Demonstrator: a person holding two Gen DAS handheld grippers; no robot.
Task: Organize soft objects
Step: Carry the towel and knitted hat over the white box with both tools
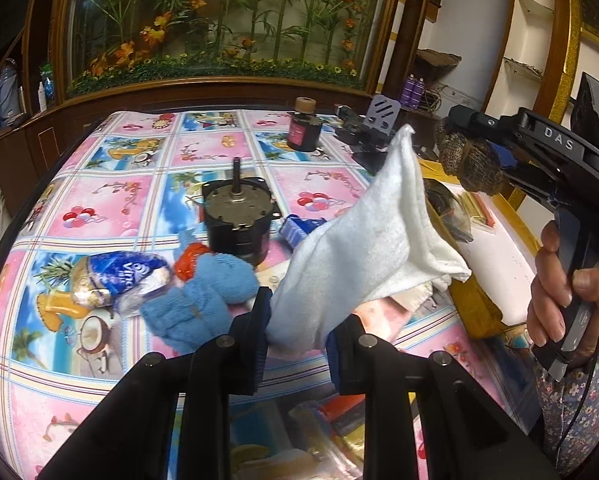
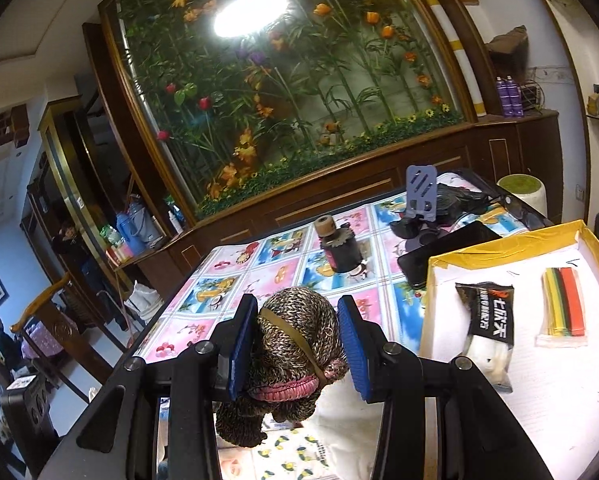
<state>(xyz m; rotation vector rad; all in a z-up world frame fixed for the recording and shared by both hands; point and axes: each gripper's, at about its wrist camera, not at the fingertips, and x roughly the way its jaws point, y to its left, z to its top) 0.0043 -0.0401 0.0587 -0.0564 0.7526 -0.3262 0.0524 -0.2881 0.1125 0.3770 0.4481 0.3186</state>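
There are two tongs, the left tongs (image 1: 299, 344) and the right tongs (image 2: 297, 346). One white cloth (image 1: 363, 240) is up in the air. One brown knit bundle (image 2: 295, 344) is there too. On the surface (image 1: 99, 200) lie two blue fluffy things (image 1: 203, 300), one shiny blue packet (image 1: 119, 280), one black motor (image 1: 235, 220) and one dark bottle (image 1: 304, 130) at 12 o'clock. The yellow box (image 2: 499, 246) holds one black snack pack (image 2: 487, 320) and one bag of colored strips (image 2: 563, 306). Two purple cans (image 2: 509, 96) stand on a shelf at 2 o'clock.
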